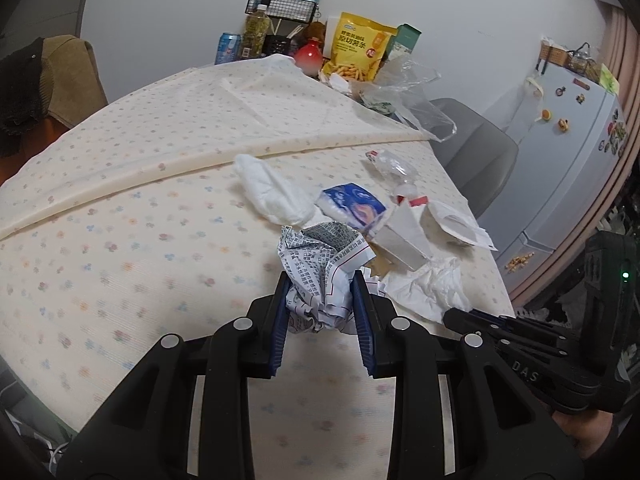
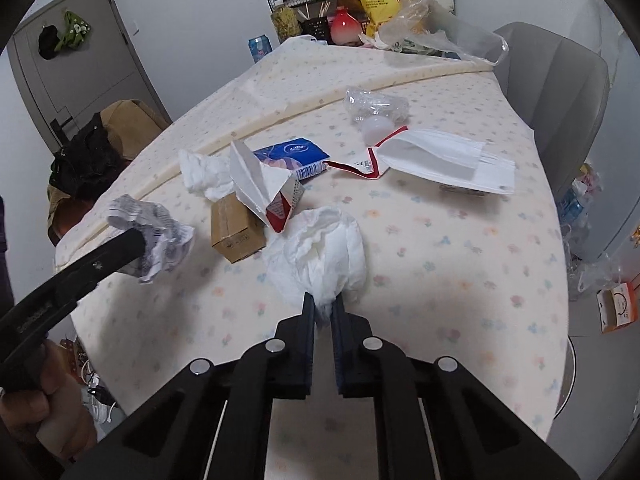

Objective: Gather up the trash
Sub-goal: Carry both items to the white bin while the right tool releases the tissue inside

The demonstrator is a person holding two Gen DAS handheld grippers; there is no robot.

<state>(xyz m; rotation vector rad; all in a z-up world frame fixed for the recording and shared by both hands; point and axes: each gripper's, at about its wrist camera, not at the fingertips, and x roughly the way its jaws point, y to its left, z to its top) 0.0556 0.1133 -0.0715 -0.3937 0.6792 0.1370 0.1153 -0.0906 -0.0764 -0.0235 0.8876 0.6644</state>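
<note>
1. Your left gripper (image 1: 322, 300) is clamped on a crumpled printed paper ball (image 1: 320, 268). In the right wrist view the ball (image 2: 154, 236) sits at the far left, held above the floral tablecloth (image 2: 460, 264).
2. Just right of it, a small brown cardboard box (image 2: 236, 228) lies on the cloth, with a torn white-and-red carton (image 2: 266, 188) leaning over its top.
3. Behind the carton lie a crumpled white tissue (image 2: 200, 174) and a blue tissue packet (image 2: 292, 156).
4. At center, your right gripper (image 2: 323, 306) pinches the near edge of a large white tissue wad (image 2: 320, 252); whether the wad touches the cloth cannot be told.
5. Farther right, a white face mask (image 2: 448, 160) rests flat, touching a red-edged wrapper (image 2: 364, 164).
6. Beyond the mask, a crushed clear plastic bottle (image 2: 374, 106) lies near the tablecloth's fold.
</note>
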